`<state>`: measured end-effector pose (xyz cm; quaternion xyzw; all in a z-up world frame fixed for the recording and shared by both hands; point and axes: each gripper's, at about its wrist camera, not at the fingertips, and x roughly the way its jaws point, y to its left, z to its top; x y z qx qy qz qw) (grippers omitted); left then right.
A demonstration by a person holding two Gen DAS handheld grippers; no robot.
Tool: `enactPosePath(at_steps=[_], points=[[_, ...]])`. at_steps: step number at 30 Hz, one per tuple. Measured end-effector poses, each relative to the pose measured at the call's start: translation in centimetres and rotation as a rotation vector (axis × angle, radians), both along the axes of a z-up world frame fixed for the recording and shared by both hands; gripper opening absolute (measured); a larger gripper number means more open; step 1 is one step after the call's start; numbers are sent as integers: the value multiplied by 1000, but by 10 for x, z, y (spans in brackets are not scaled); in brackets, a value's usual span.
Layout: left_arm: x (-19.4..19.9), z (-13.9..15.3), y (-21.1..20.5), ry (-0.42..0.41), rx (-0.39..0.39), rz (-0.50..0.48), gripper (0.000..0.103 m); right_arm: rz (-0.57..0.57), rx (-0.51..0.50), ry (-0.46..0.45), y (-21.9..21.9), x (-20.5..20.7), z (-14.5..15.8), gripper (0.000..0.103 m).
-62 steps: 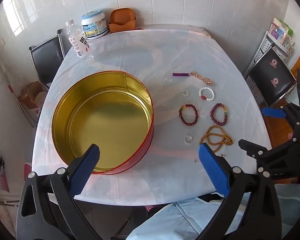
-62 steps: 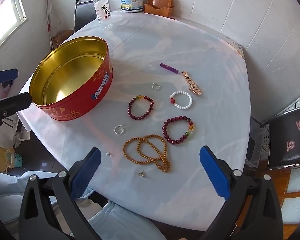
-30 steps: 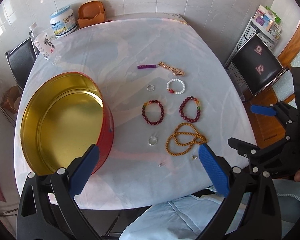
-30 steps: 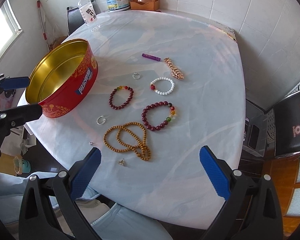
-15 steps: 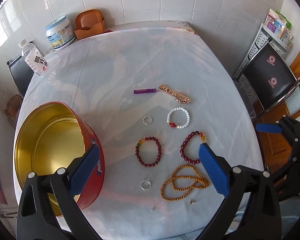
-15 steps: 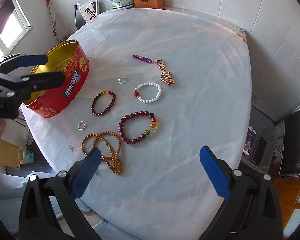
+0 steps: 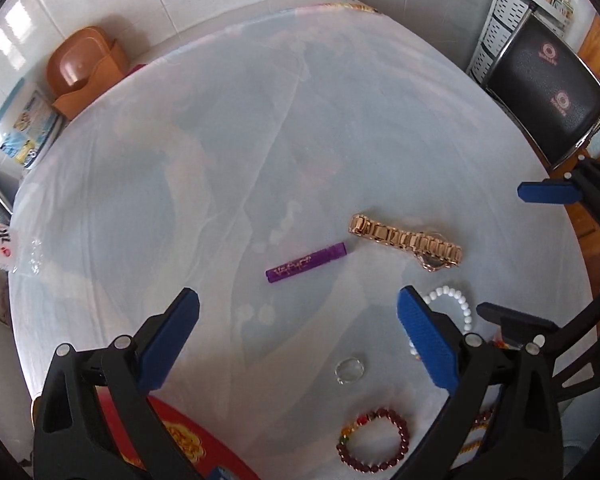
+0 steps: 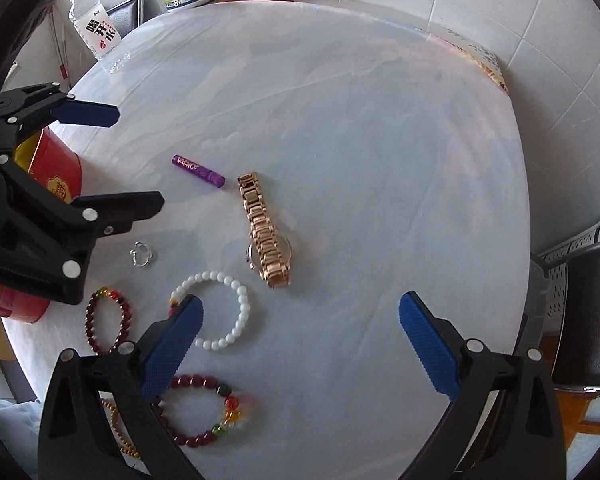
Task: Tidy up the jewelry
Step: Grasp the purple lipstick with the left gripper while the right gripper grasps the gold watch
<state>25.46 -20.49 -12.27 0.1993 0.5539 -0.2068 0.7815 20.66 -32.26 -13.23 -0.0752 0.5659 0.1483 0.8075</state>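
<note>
Two grippers held low over a white-clothed table, left gripper and right gripper both with jaws spread wide and empty, gold watch, purple tube and bead bracelets lying loose beneath.

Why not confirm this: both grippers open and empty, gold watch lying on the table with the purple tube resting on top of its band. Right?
Not quite. The purple tube lies beside the gold watch, apart from its band, as the right wrist view shows. Both grippers are open and empty.
</note>
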Motion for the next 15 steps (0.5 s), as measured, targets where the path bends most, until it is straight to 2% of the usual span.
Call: enactPosePath(at_steps=[7,13,15], points=[[26,-38,-7,108,91,-25,96,25,-6,3,11,20,-20,99],[27,-47,-10,75,90,-26,96,38,-5,2,18,26,-27,99],[26,-48,-11,61,76,-37,96,42,-3,-1,19,28,-28,94]])
